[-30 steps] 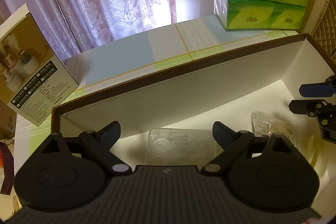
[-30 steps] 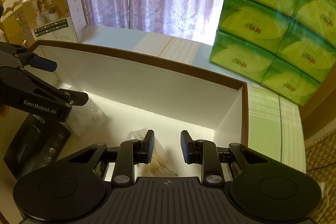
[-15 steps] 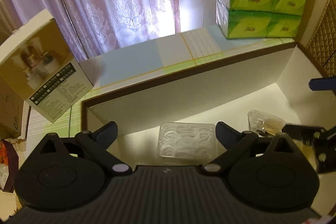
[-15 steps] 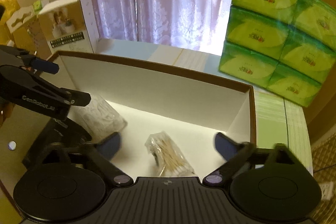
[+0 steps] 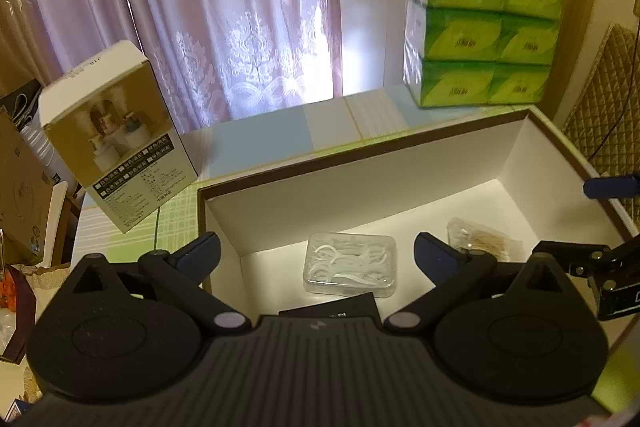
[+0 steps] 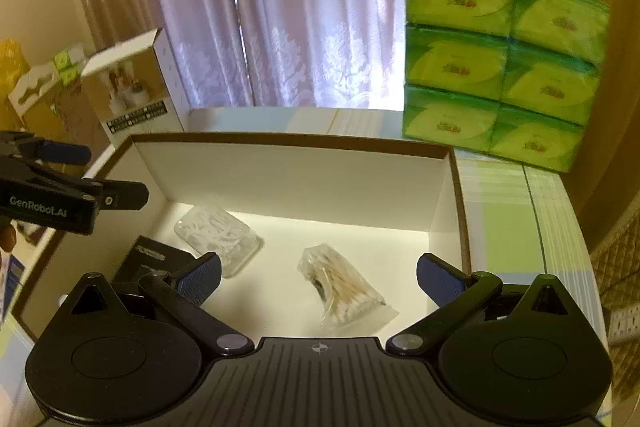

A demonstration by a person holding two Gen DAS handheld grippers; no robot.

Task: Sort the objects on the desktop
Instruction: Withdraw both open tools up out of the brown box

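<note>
A brown-rimmed white box (image 5: 360, 151) (image 6: 296, 139) lies on the table. Inside it rest a clear case of floss picks (image 5: 350, 264) (image 6: 220, 235), a plastic bag of cotton swabs (image 5: 484, 241) (image 6: 344, 291) and a flat black item (image 5: 336, 309) (image 6: 154, 259). My left gripper (image 5: 316, 253) hangs open above the box's left end, nothing between its fingers; it also shows at the left of the right wrist view (image 6: 96, 171). My right gripper (image 6: 318, 275) is open above the swab bag, holding nothing; its fingers reach into the left wrist view (image 5: 608, 219).
A printed carton (image 5: 116, 135) (image 6: 132, 95) stands behind the box's left corner. A stack of green tissue packs (image 5: 480, 27) (image 6: 500, 67) stands at the back right. Pink lace curtains (image 5: 224, 11) hang behind the table. Cardboard boxes (image 5: 20, 187) sit at the far left.
My right gripper went from nearly shut to wide open, leaving the swab bag lying in the box. Both grippers have risen and drawn back from the box.
</note>
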